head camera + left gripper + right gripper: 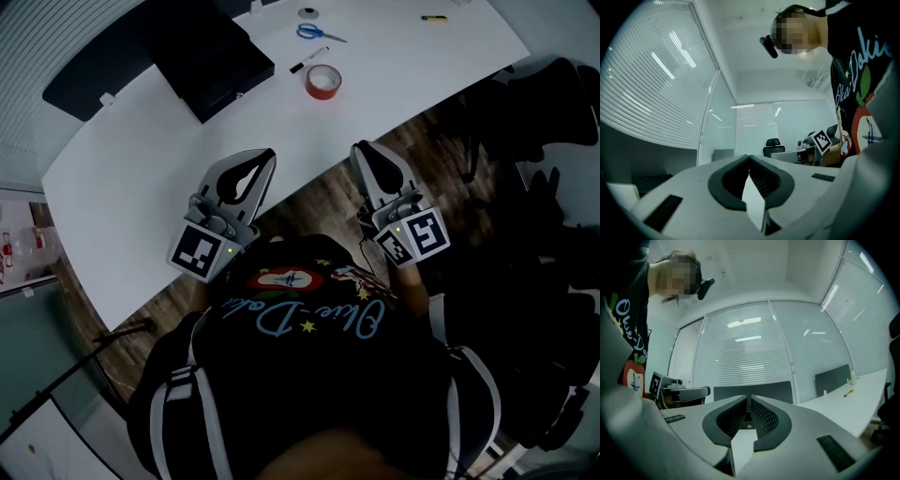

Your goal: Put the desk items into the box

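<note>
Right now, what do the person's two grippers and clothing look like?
The left gripper and right gripper share one design: light grey tapering shells with dark, ribbed, teardrop-shaped jaw pads. Each carries a cube with black-and-white square markers and a small green light. The person wears a black top with a colourful print and pale script lettering.

Left tongs point(749, 159) closed, empty; office chair point(773, 146) beyond.

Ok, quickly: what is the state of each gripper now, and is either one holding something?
Left gripper: closed, holding nothing.
Right gripper: open only a crack, holding nothing.
</note>
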